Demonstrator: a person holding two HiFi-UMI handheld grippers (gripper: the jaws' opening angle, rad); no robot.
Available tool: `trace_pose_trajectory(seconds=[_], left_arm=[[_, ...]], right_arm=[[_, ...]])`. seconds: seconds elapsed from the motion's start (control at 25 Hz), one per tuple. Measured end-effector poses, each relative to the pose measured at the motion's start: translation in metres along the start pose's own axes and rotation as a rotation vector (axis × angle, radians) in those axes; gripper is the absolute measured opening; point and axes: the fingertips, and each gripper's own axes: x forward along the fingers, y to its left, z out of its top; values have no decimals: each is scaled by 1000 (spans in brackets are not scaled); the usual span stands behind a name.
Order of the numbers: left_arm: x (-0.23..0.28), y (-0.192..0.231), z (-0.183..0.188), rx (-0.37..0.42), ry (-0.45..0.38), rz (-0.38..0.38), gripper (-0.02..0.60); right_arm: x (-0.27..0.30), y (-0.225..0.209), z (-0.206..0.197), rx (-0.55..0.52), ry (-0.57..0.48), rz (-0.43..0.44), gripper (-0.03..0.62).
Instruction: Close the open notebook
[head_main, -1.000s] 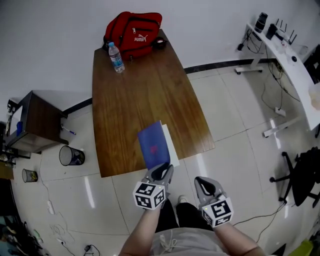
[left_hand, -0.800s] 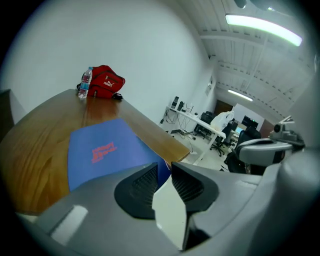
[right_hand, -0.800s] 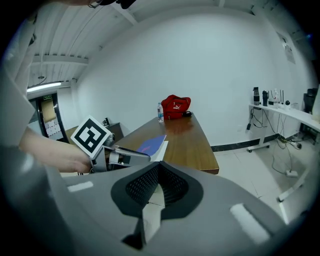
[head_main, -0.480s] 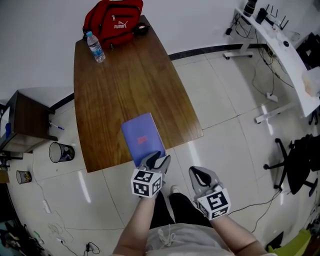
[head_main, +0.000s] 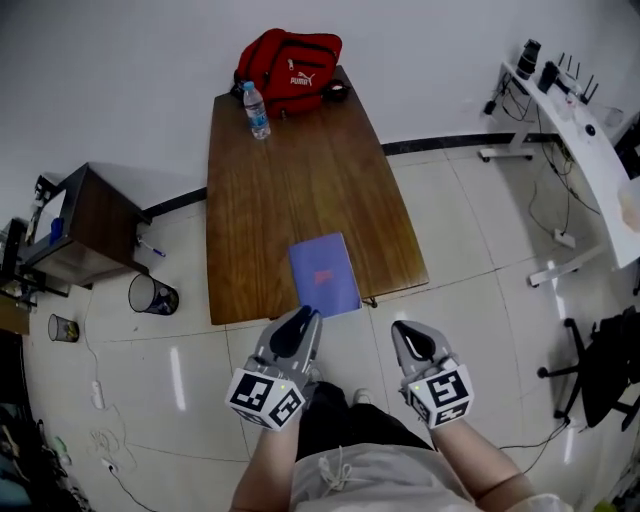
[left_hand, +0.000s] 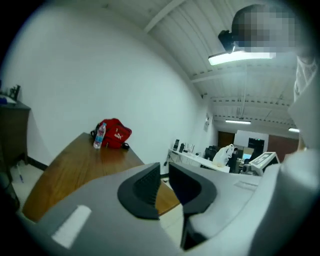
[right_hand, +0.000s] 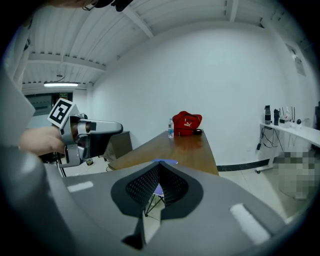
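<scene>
Since the notebook (head_main: 324, 273) lies closed, hold your empty left gripper (head_main: 303, 320), jaws closing, and empty right gripper (head_main: 408, 335), jaws together, clear of it.

The notebook (head_main: 324, 274) is shut and lying flat, cover up, on the wooden table (head_main: 262, 190). The cover is a plain blue-purple with 1 small reddish mark near its middle, and no open pages show. It sits at the near end of the table, a little right of the centre, with its long sides running toward the far end and turned slightly off the table's own line. Its near short edge pokes out just past the table's near edge. In the right gripper view it reads as a thin blue sliver at that same end.
</scene>
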Motion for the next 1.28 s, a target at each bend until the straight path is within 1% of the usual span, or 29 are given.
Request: trace_pose_trajectory(seconds=[0.04,0.08,0.24,0.36,0.48,0.6,0.76,0.92,1.0,1.12,1.28], left_arm=[[-12,-1,11,34,-28,13,23],[-24,-3,21,61,-52,23,8],[-64,-5,42,120,-111,50,6],[-96,-3,46,159,-127,81,6],[-132,-7,46,176,-141,106,6],[-174,-16,48,214,-162,126,6],[-238,-30,46,237,-189,135,7],[-308,-49,48,289,-212,164,6],[-338,-52,43,289,-217,178,6],[-373,-55,29,256,-210,194,6],[-397,-62,16,239,-198,200,6]], right_arm=[[0,6,6,-10,-9,10,6],[-1,12,12,-22,-16,20,6],[-3,37,30,-84,-38,54,6],[-7,55,34,-125,-69,72,6],[-20,78,28,-144,-67,82,6],[-38,104,22,-144,-57,72,6],[-68,147,10,-137,-61,45,6],[-102,194,9,-155,-95,41,6],[-116,214,7,-155,-115,36,6],[-140,244,0,-129,-126,42,6],[-168,277,1,-134,-151,54,6]])
